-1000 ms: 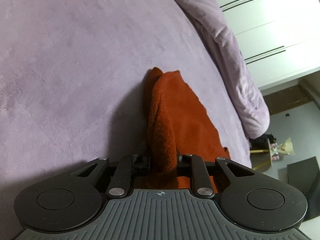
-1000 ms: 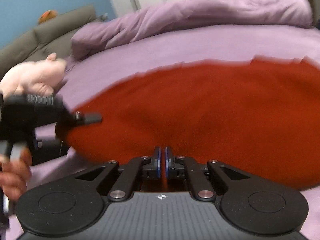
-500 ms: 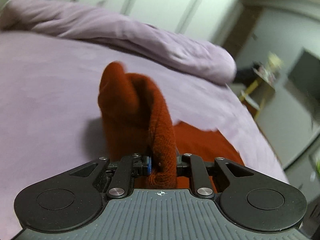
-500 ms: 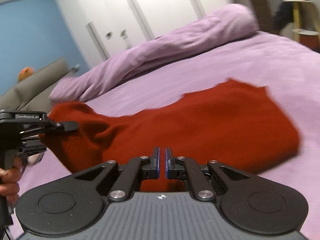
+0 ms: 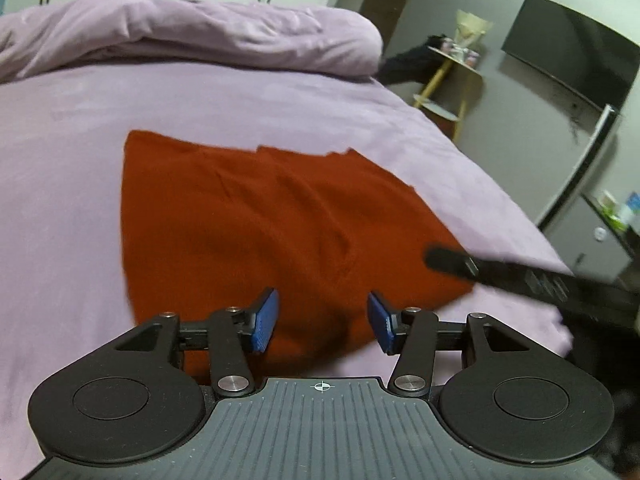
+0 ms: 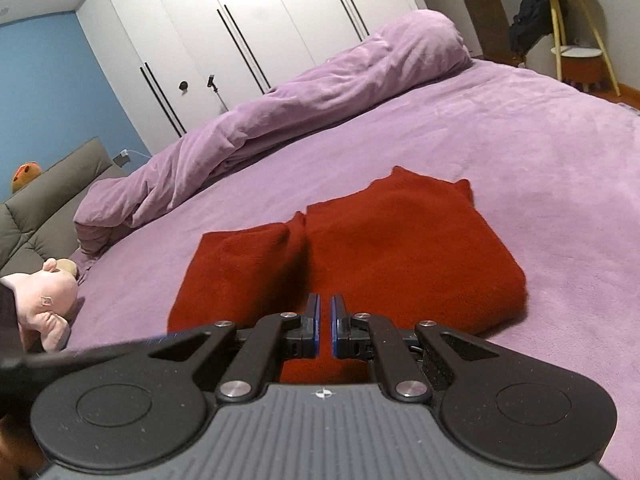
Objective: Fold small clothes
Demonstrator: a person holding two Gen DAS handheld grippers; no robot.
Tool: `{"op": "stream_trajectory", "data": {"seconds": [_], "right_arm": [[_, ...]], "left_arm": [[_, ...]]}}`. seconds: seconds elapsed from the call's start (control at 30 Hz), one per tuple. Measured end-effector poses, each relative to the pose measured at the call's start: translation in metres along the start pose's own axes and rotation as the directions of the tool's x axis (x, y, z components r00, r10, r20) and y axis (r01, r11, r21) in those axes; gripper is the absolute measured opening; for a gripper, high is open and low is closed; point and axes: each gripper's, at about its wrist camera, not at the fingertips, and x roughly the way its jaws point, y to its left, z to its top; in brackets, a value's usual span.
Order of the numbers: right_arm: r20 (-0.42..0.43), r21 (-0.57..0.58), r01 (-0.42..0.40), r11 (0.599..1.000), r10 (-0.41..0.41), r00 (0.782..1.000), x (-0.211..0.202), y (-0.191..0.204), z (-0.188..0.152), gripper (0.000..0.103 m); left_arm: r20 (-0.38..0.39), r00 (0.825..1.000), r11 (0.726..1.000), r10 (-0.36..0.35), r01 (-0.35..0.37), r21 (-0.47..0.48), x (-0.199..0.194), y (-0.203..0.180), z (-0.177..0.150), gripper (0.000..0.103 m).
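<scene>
The red knit garment (image 5: pixel 256 220) now lies folded on the purple bedspread (image 5: pixel 60 208), where half a second ago I held one edge of it bunched up in the air. In my right wrist view it shows as two layers (image 6: pixel 360 248), a flap lying over the left part and the fold line running away from me. My left gripper (image 5: pixel 322 322) has just let go: its jaws are opening, the blue pads (image 5: pixel 264 320) stand clear, and the cloth lies below them, not pinched. My right gripper (image 6: pixel 325 326) has its pads nearly together above the near edge of the garment; I cannot make out cloth caught between them, so I take it as closed on nothing. It reaches in from the right in my left view (image 5: pixel 452 260). I judge this fold laid down; the near edge looks a bit uneven, so smoothing or another fold probably comes next. Behind lie the rolled duvet (image 6: pixel 320 92) and a pink plush toy (image 6: pixel 44 300).
</scene>
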Motion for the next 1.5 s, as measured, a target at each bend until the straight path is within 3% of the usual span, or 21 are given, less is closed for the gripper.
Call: {"op": "stream_trajectory", "data": {"seconds": [0.07,0.13,0.2,0.27,0.43,0.5,0.57,0.67,0.73,0.77,0.83,0.87,0.9,1.0,1.07,1.17,1.23,1.3,1.33,1.4,1.5], "right_arm": [[0.002,-0.009,-0.029,1.0,0.029,1.0,0.003,0.008,0.005,0.005],[-0.029,-0.023,-0.078,0.997,0.077,0.997,0.01,0.019,0.008,0.013],[-0.098,-0.03,-0.141,0.99,0.137,0.986,0.024,0.028,0.01,0.043],[-0.159,-0.033,-0.2,0.979,0.192,0.968,0.041,0.036,0.007,0.051],[-0.199,-0.025,-0.231,0.973,0.222,0.955,0.066,0.044,0.006,0.05],[-0.213,-0.046,-0.231,0.972,0.217,0.953,0.073,0.047,0.006,0.032],[-0.215,-0.093,-0.241,0.966,0.217,0.952,0.075,0.051,0.006,0.03],[-0.235,-0.195,-0.218,0.956,0.17,0.957,0.08,0.058,0.0,0.011],[-0.244,-0.229,-0.203,0.952,0.146,0.959,0.082,0.06,-0.006,0.008],[-0.249,-0.205,-0.21,0.956,0.157,0.956,0.078,0.059,-0.006,0.008],[-0.256,0.01,-0.284,0.959,0.277,0.926,0.07,0.042,0.0,0.007],[-0.223,0.135,-0.335,0.932,0.358,0.907,0.065,0.03,0.002,0.007],[-0.202,0.192,-0.333,0.923,0.369,0.907,0.062,0.021,0.001,0.007],[-0.238,0.103,-0.142,0.984,0.163,0.957,0.068,0.013,-0.009,0.006],[-0.256,0.123,-0.12,0.985,0.148,0.955,0.075,0.006,-0.016,0.006],[-0.257,0.152,-0.154,0.976,0.189,0.948,0.069,0.006,-0.006,0.021],[-0.213,0.153,-0.191,0.97,0.221,0.952,0.06,0.004,0.005,0.028],[-0.173,0.126,-0.177,0.976,0.197,0.965,0.057,0.002,0.013,0.051],[-0.166,0.122,-0.154,0.981,0.173,0.971,0.059,0.0,0.018,0.055],[-0.181,0.146,-0.151,0.978,0.177,0.968,0.07,-0.006,0.027,0.061],[-0.244,0.234,-0.176,0.956,0.233,0.941,0.099,-0.021,0.032,0.065]], "left_arm": [[0.031,1.0,0.999,-0.007,0.009,-0.046,-0.021,0.007,-0.006,0.054],[0.07,0.997,0.995,0.034,-0.027,-0.094,-0.032,0.015,-0.007,0.054],[0.085,0.992,0.984,0.095,-0.081,-0.16,-0.04,0.029,-0.011,0.054],[0.067,0.989,0.967,0.133,-0.115,-0.227,-0.039,0.045,-0.011,0.053],[0.033,0.979,0.934,0.204,-0.184,-0.307,-0.035,0.067,-0.011,0.052],[0.035,0.978,0.929,0.204,-0.183,-0.321,-0.035,0.069,-0.011,0.054],[0.033,0.981,0.926,0.193,-0.171,-0.337,-0.031,0.07,-0.009,0.054],[0.016,0.98,0.924,0.198,-0.181,-0.336,-0.028,0.068,-0.009,0.054],[0.014,0.981,0.93,0.192,-0.178,-0.32,-0.03,0.066,-0.01,0.054],[0.022,0.981,0.934,0.191,-0.175,-0.312,-0.032,0.065,-0.01,0.054],[0.023,0.981,0.936,0.193,-0.177,-0.303,-0.032,0.065,-0.009,0.055],[0.018,0.98,0.935,0.197,-0.182,-0.304,-0.03,0.066,-0.008,0.055],[0.008,0.979,0.931,0.206,-0.193,-0.31,-0.028,0.067,-0.008,0.055],[-0.05,0.978,0.916,0.204,-0.209,-0.342,-0.015,0.074,-0.009,0.055],[-0.064,0.979,0.911,0.192,-0.202,-0.358,-0.011,0.077,-0.012,0.055],[-0.059,0.978,0.911,0.202,-0.209,-0.356,-0.011,0.078,-0.013,0.055],[-0.061,0.979,0.909,0.196,-0.204,-0.362,-0.011,0.079,-0.013,0.055],[-0.062,0.98,0.908,0.187,-0.197,-0.37,-0.01,0.08,-0.014,0.055],[-0.064,0.98,0.908,0.187,-0.197,-0.369,-0.009,0.079,-0.014,0.055],[-0.064,0.981,0.911,0.186,-0.196,-0.363,-0.009,0.078,-0.014,0.055],[-0.07,0.981,0.916,0.179,-0.192,-0.351,-0.007,0.076,-0.013,0.055]]}}
